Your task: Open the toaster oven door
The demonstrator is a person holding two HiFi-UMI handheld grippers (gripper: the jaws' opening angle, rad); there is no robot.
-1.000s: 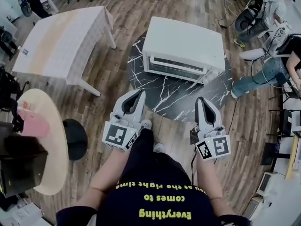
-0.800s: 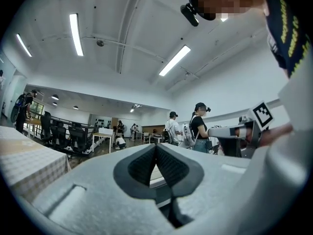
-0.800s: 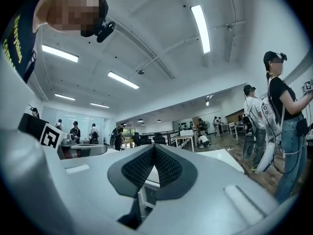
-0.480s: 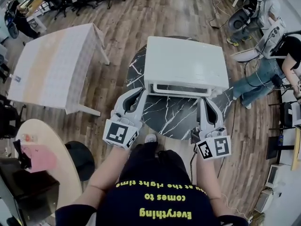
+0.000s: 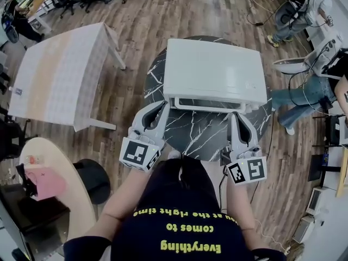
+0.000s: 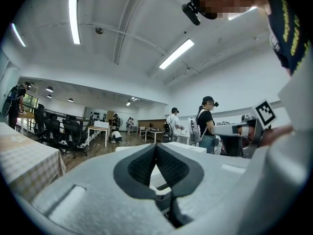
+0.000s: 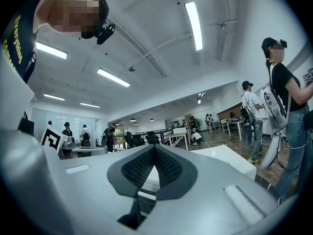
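Now closer to toaster oven (image 5: 215, 72) | left gripper (image 5: 163, 107) closed, empty | right gripper (image 5: 234, 117) closed, empty

The white, box-shaped metal toaster oven (image 5: 215, 69) stands upright across the far half of the round black marble-patterned table (image 5: 196, 132), its glass door (image 5: 204, 103) closed.

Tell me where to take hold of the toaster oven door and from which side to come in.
Grip the long white handle that runs across the top of the toaster oven door. It stands out from the closed front, which faces the person, so come in from the front, over the round marble table, probably with fingers above and below the bar.
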